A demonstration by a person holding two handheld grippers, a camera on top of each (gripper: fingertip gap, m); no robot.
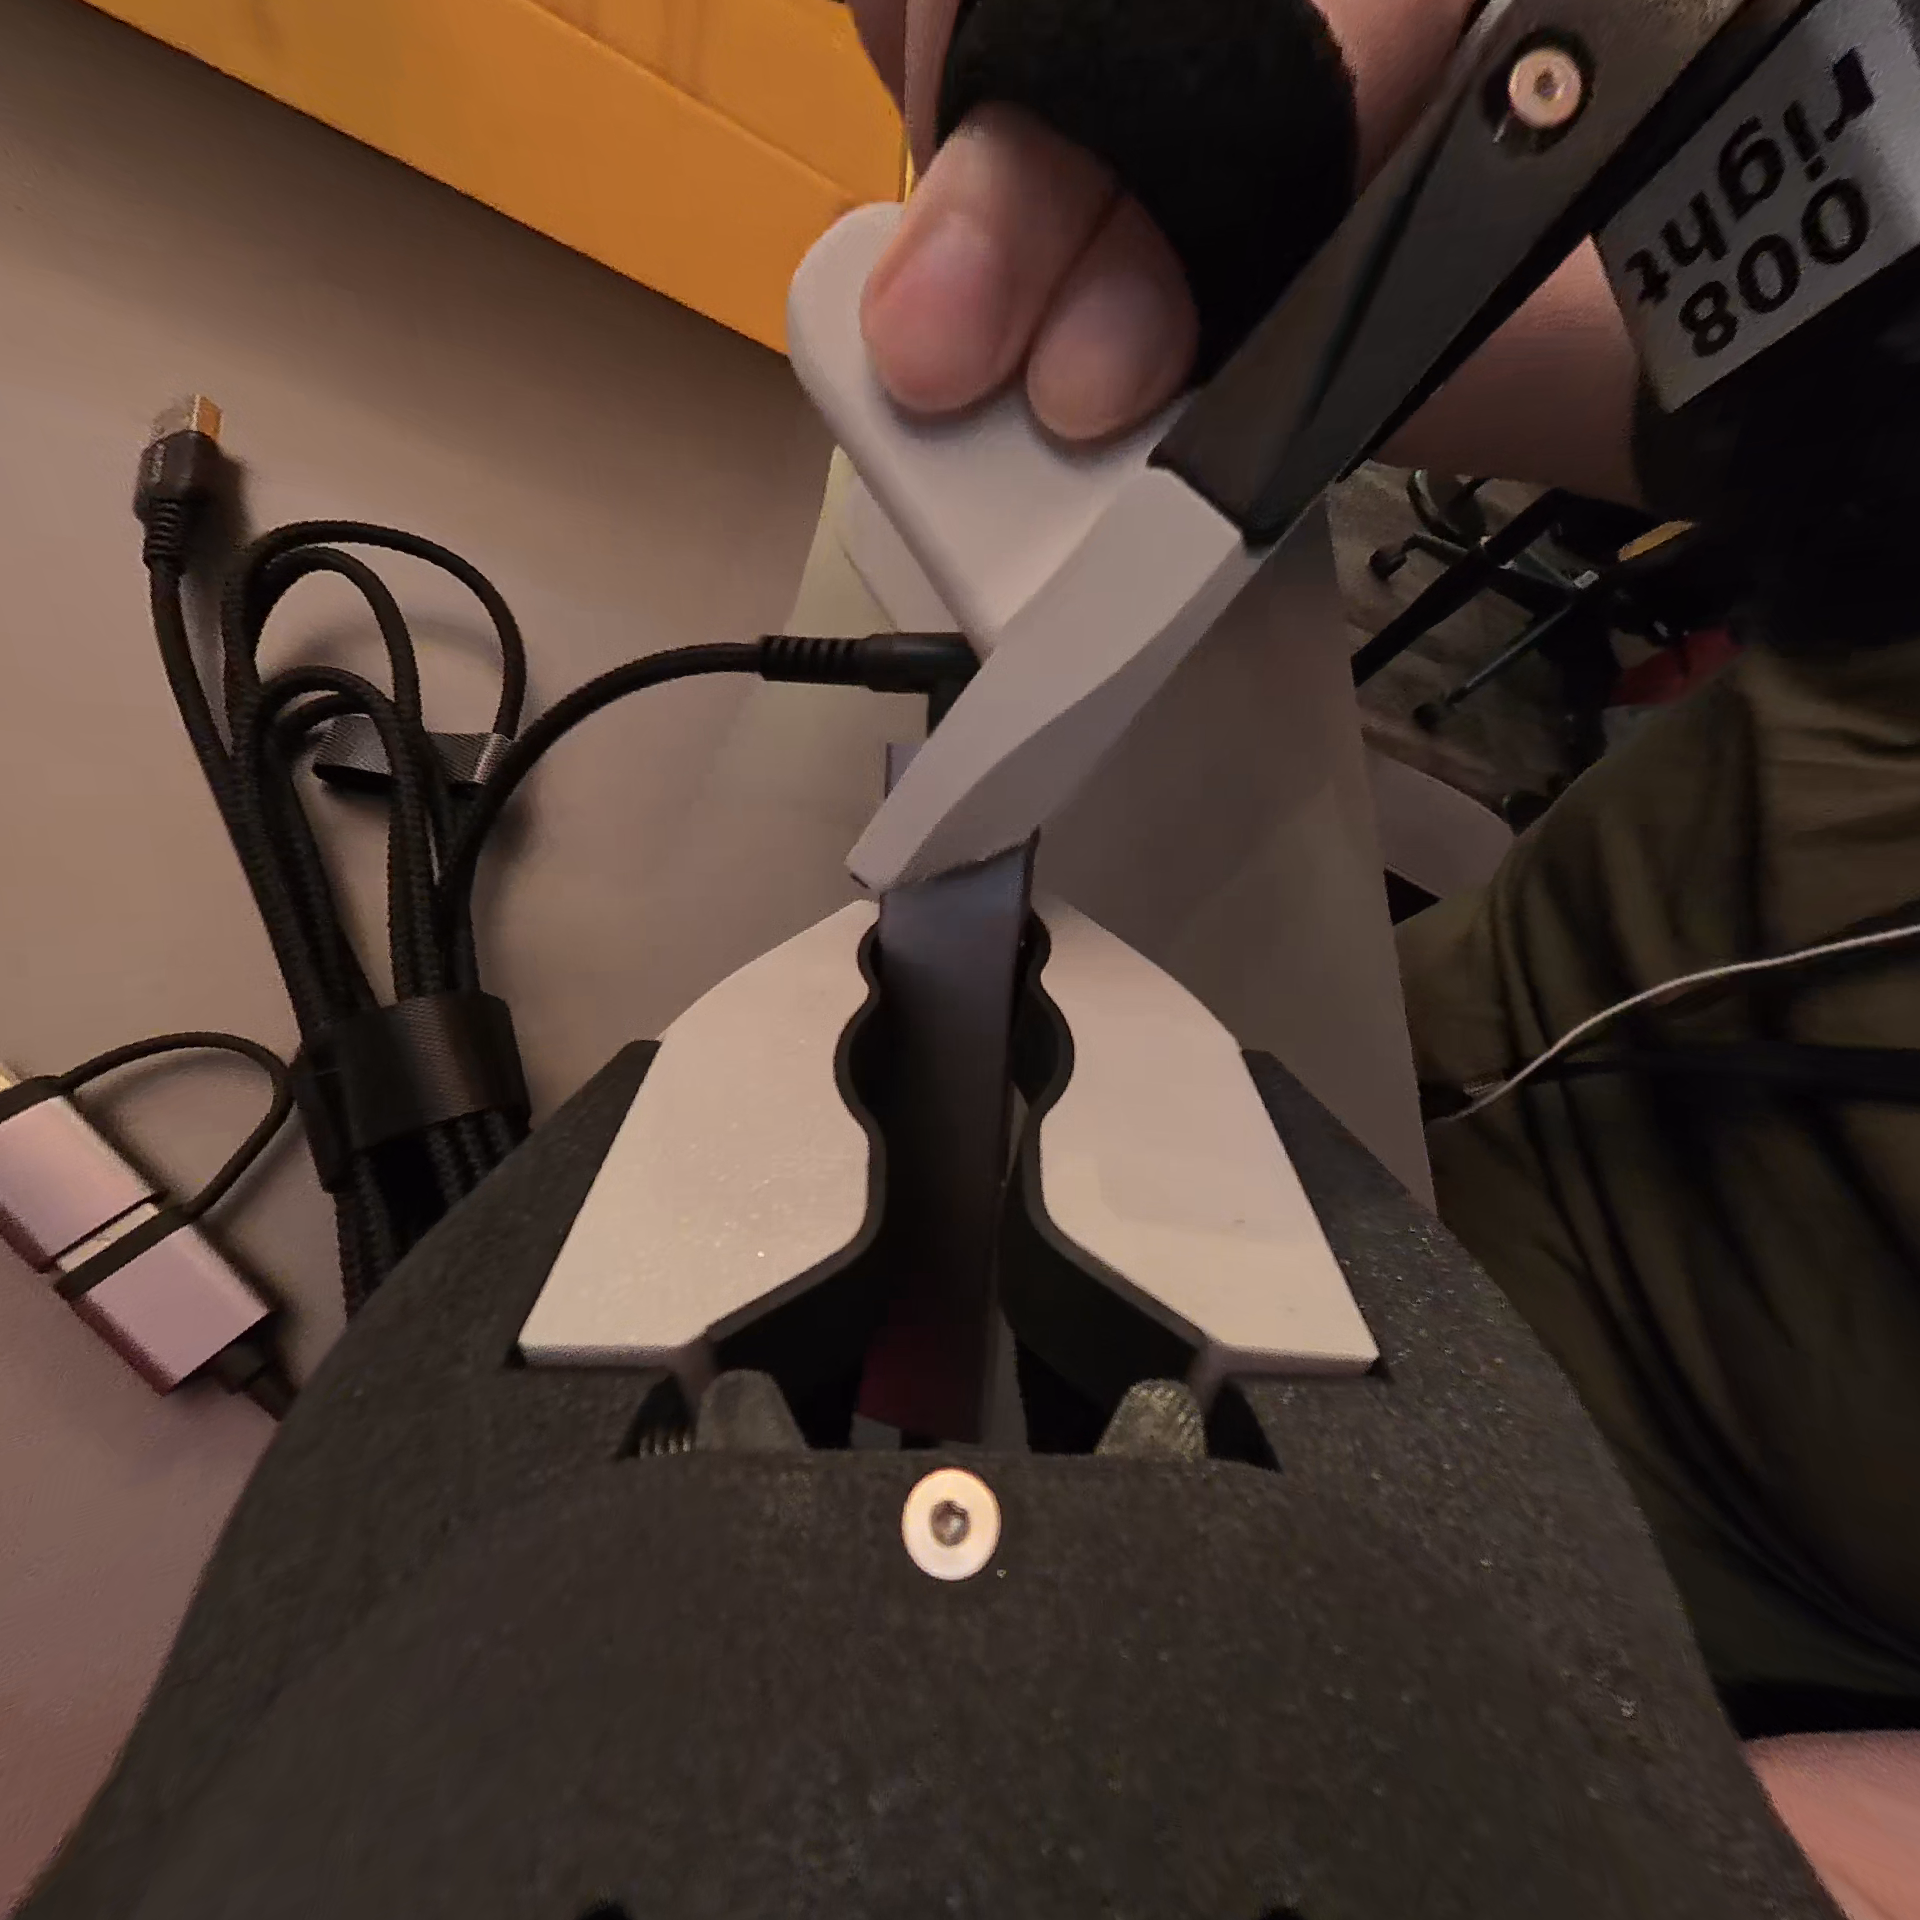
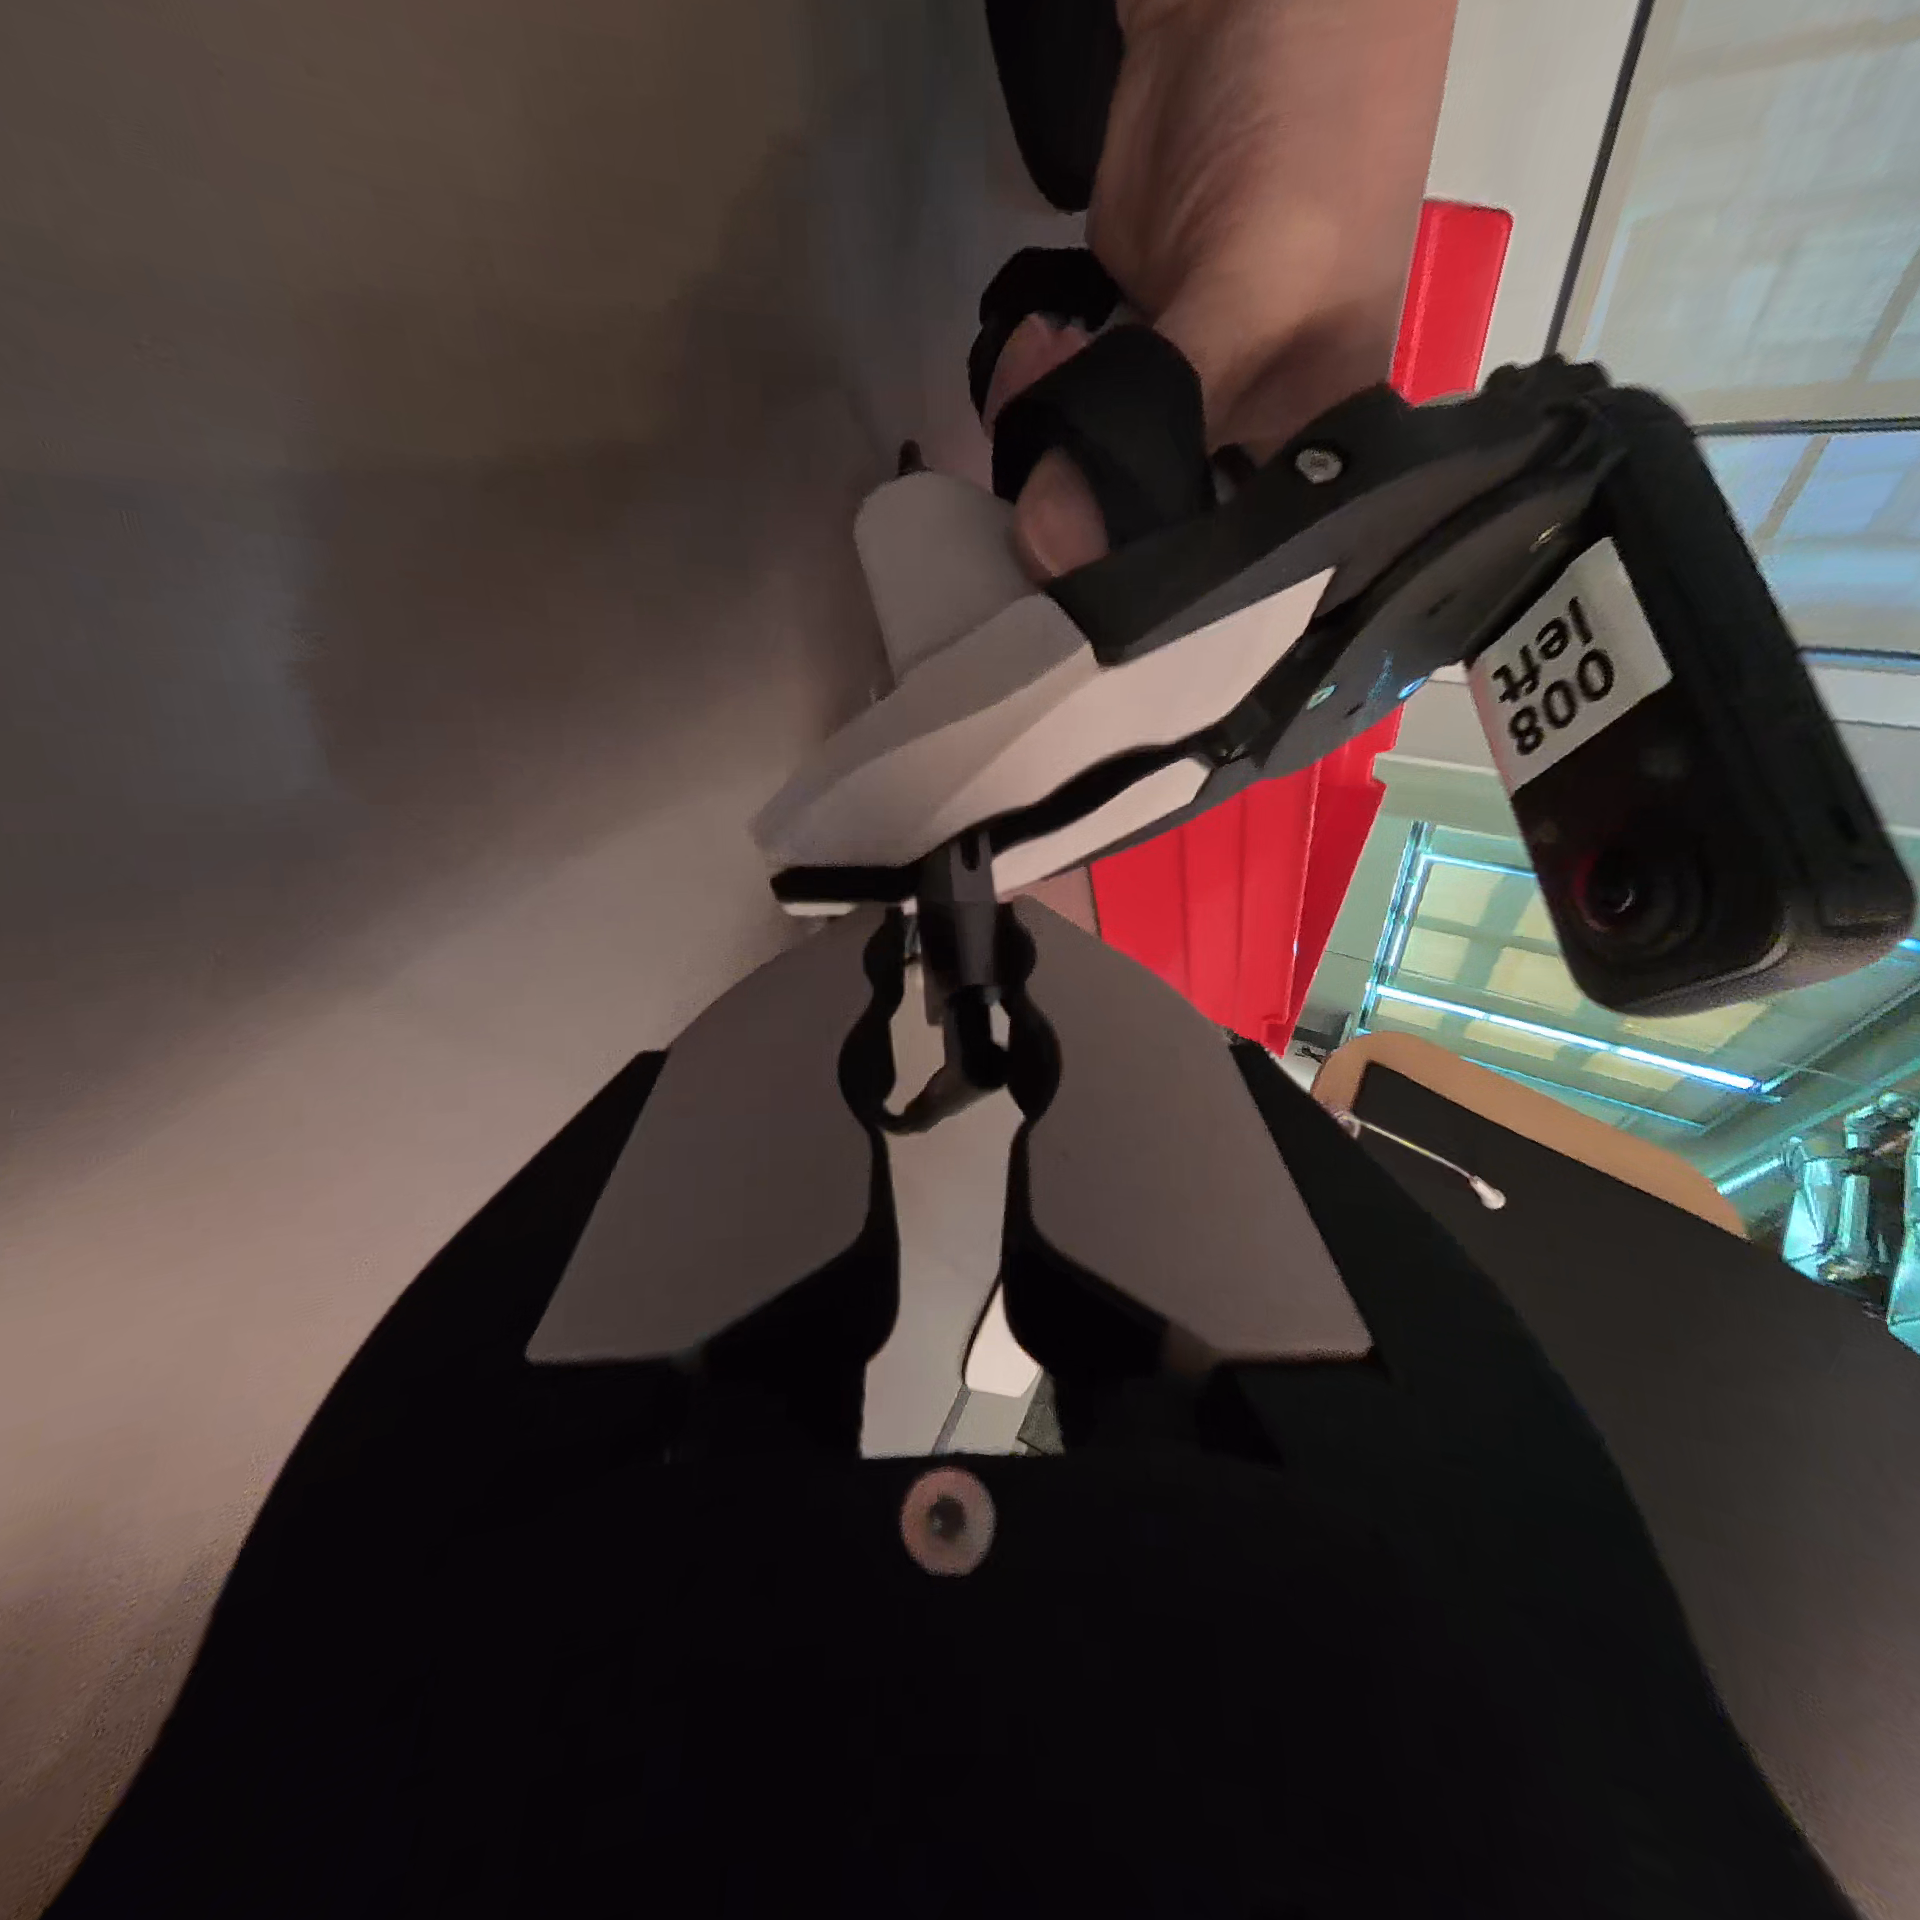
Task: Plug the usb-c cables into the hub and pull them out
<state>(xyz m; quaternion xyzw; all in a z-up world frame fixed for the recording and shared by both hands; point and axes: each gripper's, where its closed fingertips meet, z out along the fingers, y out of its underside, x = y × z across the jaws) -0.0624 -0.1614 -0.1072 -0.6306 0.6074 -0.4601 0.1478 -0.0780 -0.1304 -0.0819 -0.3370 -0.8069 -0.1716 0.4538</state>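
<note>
From my left tool (image 1: 951, 935), the grey wedge fingers (image 1: 748, 1132) with scalloped inner edges clamp a flat, dark, smooth slab, the hub (image 1: 951, 1091), which stands on edge between them. The right tool (image 1: 935, 831) comes in from above right, matte grey fingers narrowing to a point that touches the hub's far end. A person's fingertips (image 1: 966, 301) in a black fabric strap rest on its trigger paddle.

A black braided usb-c cable (image 1: 665, 670) runs across the pale mauve counter (image 1: 520, 416) toward the right tool; its ribbed plug sleeve passes behind the grey finger.

From the right tool (image 2: 951, 966), the fingers close on a small black plug (image 2: 966, 914) with a thin cord looping below it; its far end meets the left tool (image 2: 883, 883). Motion blur here; I cannot tell whether the plug is seated.

Left on the counter: a bundle of braided cables (image 1: 343, 862) bound with flat straps, and near it a brushed lilac metal adapter (image 1: 125, 1268). A yellow box (image 1: 582, 135) lies far.
</note>
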